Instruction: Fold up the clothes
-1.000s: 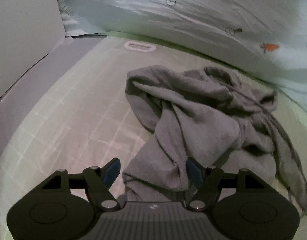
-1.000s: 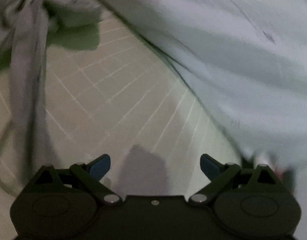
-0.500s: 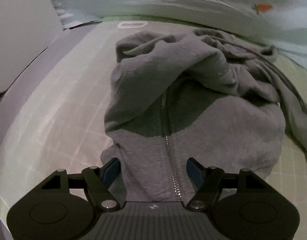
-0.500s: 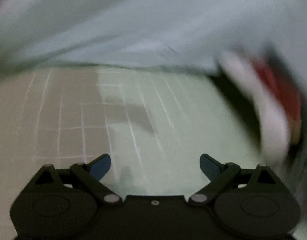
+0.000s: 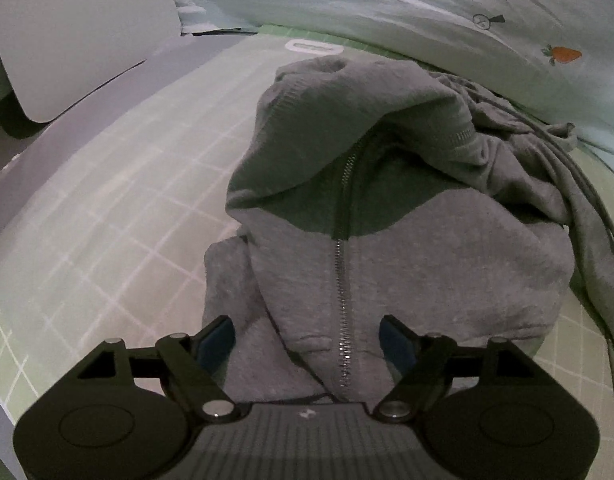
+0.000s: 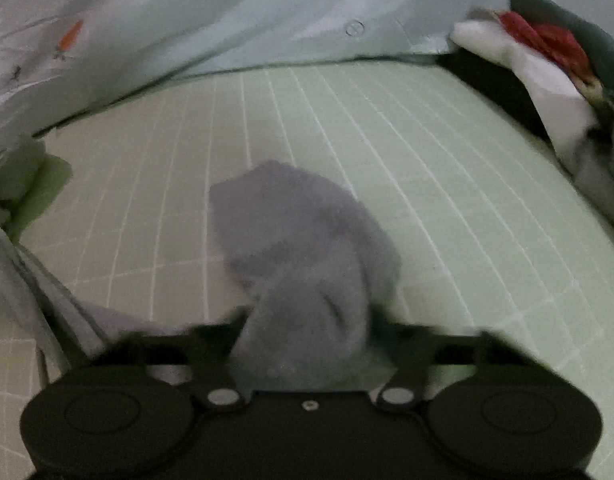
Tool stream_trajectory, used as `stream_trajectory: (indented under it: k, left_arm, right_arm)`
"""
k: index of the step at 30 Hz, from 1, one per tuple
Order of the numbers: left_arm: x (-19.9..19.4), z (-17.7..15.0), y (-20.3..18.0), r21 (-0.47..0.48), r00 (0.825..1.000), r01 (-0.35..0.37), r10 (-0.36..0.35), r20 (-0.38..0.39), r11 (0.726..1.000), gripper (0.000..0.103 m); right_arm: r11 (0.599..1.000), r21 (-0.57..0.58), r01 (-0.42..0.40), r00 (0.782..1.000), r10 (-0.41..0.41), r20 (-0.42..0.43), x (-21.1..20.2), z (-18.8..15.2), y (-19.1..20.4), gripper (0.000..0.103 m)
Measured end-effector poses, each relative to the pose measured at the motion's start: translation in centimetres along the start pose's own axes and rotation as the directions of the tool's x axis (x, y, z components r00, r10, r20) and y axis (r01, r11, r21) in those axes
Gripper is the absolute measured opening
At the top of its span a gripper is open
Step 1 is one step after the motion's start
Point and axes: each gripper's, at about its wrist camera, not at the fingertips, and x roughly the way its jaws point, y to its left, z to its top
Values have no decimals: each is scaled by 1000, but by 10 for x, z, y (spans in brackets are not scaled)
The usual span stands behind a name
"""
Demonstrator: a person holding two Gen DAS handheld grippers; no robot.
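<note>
A grey zip-up hoodie [image 5: 407,240] lies bunched on the green grid mat [image 5: 107,220], its zipper [image 5: 341,280] running toward me. My left gripper [image 5: 307,340] hangs over the near hem. Its jaws are opening, with the hem and zipper end between the blue pads [image 5: 217,340] and not pinched. In the right wrist view, a bunch of the grey hoodie fabric [image 6: 299,240] rises from between the blurred fingers of my right gripper [image 6: 307,332]. Its jaws are closing and pinch the cloth.
Pale blue bedding [image 5: 387,0] with small carrot prints borders the mat's far side. A white board [image 5: 79,32] stands at the far left. A red and white cloth pile [image 6: 539,40] sits at the far right. A drawstring [image 5: 611,320] trails to the right.
The hoodie went from a rumpled heap to front-up with the zipper showing, and the left gripper came nearer. The right gripper swung around from the bedding and closed on grey fabric.
</note>
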Motion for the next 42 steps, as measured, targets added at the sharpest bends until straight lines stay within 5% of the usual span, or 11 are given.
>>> stream_trajectory:
  k: [4,9,11,13,17,23,29,35,37,39,42]
  left_arm:
    - [-5,-1,3,-18,1000,13,-13,-2,1000,81]
    - [-22,-2,8,-34,998,67,-67,8,997,81]
    - [-31,-3,11,-51,996,93,-92,20,994,81]
    - [-38,-4,19,-91,994,102,-99,37,991,81]
    - [-45,2,43,-205,995,88,-75,71,975,80]
    - [-47,15,63,-212,995,65,-48,84,975,79]
    - [-31,42,23,6,985,143,-143,96,990,81]
    - [-6,67,-39,259,971,137,-181,155,956,80]
    - [-4,72,-53,307,951,198,-258,172,931,63]
    - [-4,76,-69,316,938,241,-304,166,918,17]
    - [-16,72,-91,296,904,346,-401,149,890,16]
  right_arm:
    - [996,85,32,984,-46,171,-31,48,-37,10]
    - [969,102,224,872,-246,423,-74,112,-56,12]
    - [936,45,349,849,-336,408,-60,119,-50,40]
    - [911,-28,411,866,-381,323,-37,117,-41,62]
    - [953,-30,301,929,-286,235,-19,83,-21,97]
    - [974,-163,159,981,-139,133,-6,38,38,100]
    - [964,-244,110,991,-87,100,-8,20,77,100]
    - [962,-232,142,989,-129,73,-11,10,73,100]
    - [963,-215,159,987,-149,63,-12,8,68,100]
    - [965,-195,175,984,-167,56,-10,7,61,100]
    - [966,-174,189,982,-184,45,-8,3,52,100]
